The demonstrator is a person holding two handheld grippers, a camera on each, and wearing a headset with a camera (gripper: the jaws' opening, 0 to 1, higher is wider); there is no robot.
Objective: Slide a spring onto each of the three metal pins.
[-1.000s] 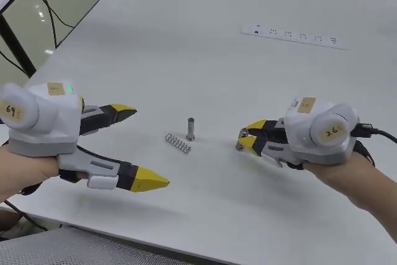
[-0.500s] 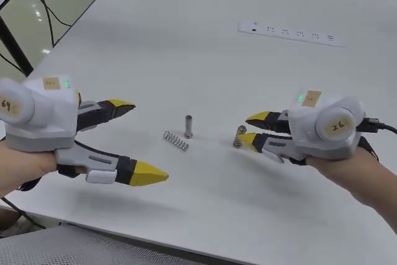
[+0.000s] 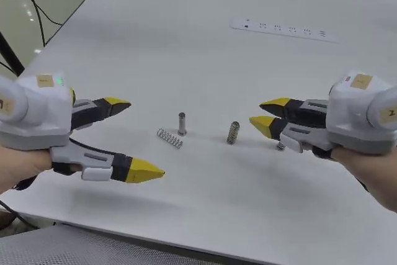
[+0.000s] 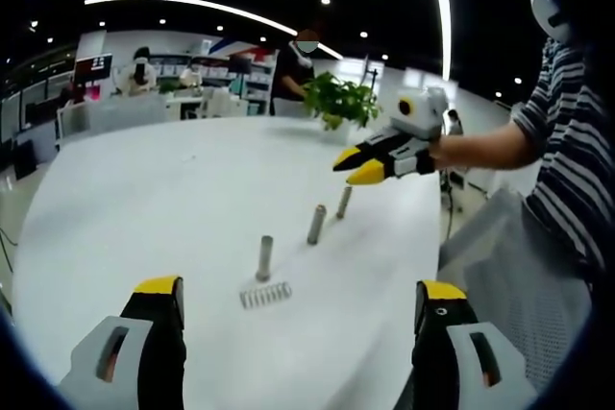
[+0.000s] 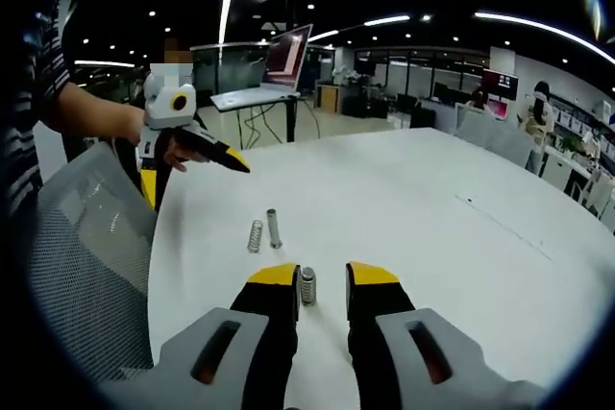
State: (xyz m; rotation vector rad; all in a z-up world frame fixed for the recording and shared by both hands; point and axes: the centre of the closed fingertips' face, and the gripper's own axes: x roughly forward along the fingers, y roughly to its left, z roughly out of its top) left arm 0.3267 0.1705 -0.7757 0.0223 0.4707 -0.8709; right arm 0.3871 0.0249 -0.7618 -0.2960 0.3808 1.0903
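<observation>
Left hand-held gripper [image 3: 133,138] stands wide open and empty. Right hand-held gripper [image 3: 265,113] has its jaws narrowly parted and holds nothing. On the tabletop [image 3: 186,48] between them a bare pin [image 3: 182,123] stands upright, a loose spring [image 3: 169,138] lies just beside it, and a spring-fitted pin [image 3: 233,133] stands nearer the right gripper. A power strip [image 3: 284,30] lies well behind.

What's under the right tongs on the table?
A small metal piece peeks out on the table just beneath the right tongs. The tongs' body covers most of it, so its full shape cannot be seen.
</observation>
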